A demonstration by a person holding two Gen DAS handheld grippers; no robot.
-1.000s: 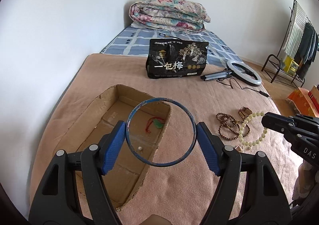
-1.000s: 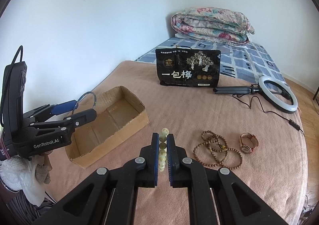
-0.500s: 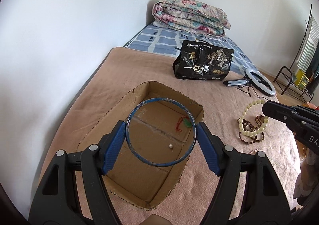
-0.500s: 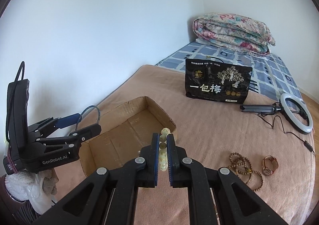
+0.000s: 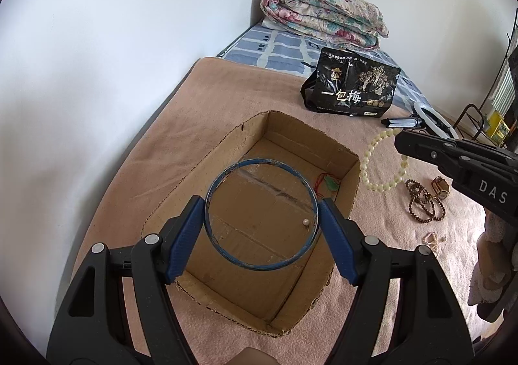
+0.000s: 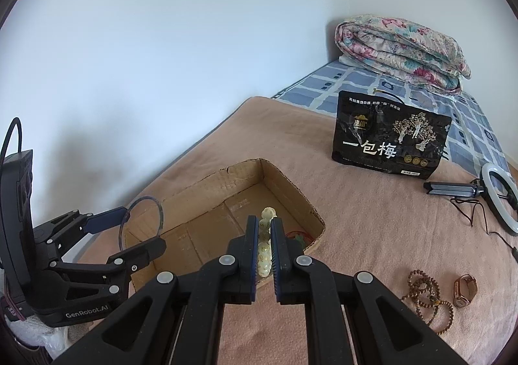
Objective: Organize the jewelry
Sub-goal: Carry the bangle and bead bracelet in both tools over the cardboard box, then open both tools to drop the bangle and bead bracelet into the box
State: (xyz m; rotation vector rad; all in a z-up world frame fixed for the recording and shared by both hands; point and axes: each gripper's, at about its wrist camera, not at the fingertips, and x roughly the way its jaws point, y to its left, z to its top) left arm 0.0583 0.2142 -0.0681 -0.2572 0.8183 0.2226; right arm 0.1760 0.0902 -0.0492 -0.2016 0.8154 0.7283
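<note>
Jewelry, current holdings, placed relative to the cardboard box (image 5: 351, 170) on the bed's tan blanket (image 5: 207, 99).

1. Blue bangle (image 5: 260, 214): clamped across its width between the blue pads of my left gripper (image 5: 261, 222), held in the air over the box's open interior, nearer my end of it. Seen edge-on from the right wrist camera (image 6: 140, 222), it stands above the box's left end.

2. Pale bead bracelet (image 6: 264, 245): pinched tight in my right gripper (image 6: 264, 248), beads stacked between the nearly closed pads. From the left wrist camera the loop (image 5: 383, 164) hangs just outside the box's right wall, clear of the blanket as far as I can tell.

3. Green pendant on red cord (image 5: 328, 183): lying on the box floor, in its far right corner.

4. Single small pearl (image 5: 305, 222): on the box floor, near the right wall.

5. Brown bead strands (image 5: 424, 203): coiled on the blanket, right of the box, well apart from it.

6. Wristwatch (image 5: 441, 185): on the blanket, just beyond the brown strands from the box.

7. Small pinkish piece (image 5: 432, 239): on the blanket right of the box; too small to identify.

Non-jewelry: black snack bag (image 5: 351, 88) standing beyond the box; ring light (image 6: 498, 199) beyond and right of it; folded floral quilt (image 5: 323, 20) farthest off.
</note>
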